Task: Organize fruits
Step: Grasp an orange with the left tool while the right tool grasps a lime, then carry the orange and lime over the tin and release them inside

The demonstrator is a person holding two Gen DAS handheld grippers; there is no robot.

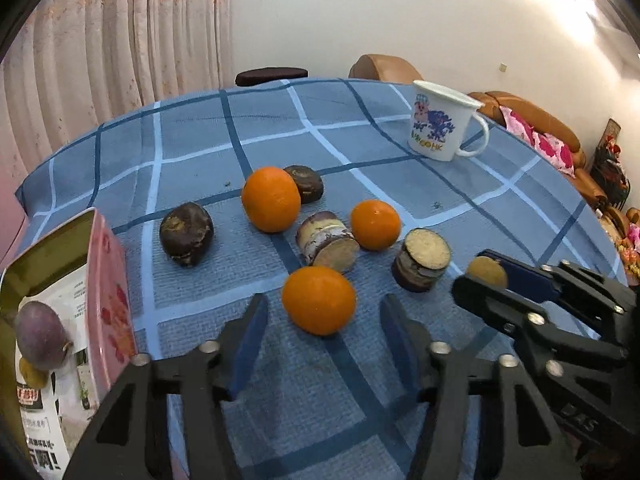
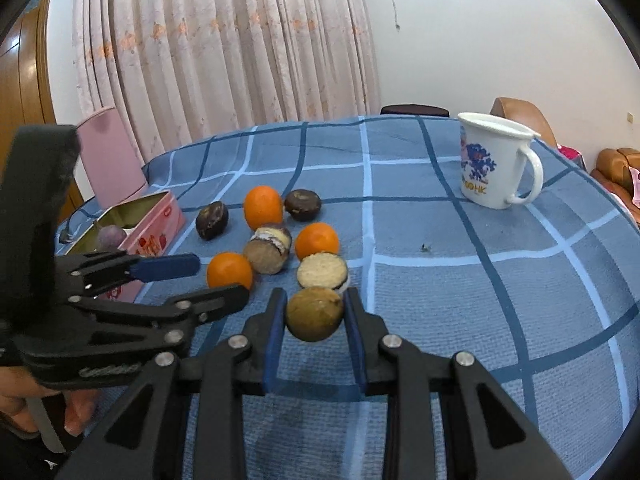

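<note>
Right tongs (image 2: pixel 314 316) clamp a round olive-brown fruit (image 2: pixel 314 313) at the near edge of the pile; left tongs (image 1: pixel 323 334) stand part open, empty, just short of the nearest orange (image 1: pixel 318 300). Pink rectangular tin (image 1: pixel 105 300), at the left of the blue checked worktop (image 1: pixel 360 152), holds one purple fruit (image 1: pixel 40 335) and a yellowish one. Left, I judge: three oranges, dark fruits, cut pieces. White enamel mug (image 2: pixel 494 164) reads "HK"; tin print unreadable.

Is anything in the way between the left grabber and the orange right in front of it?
No. The left gripper is open, and the nearest orange lies right ahead of its fingertips, with only bare tablecloth between them.
</note>
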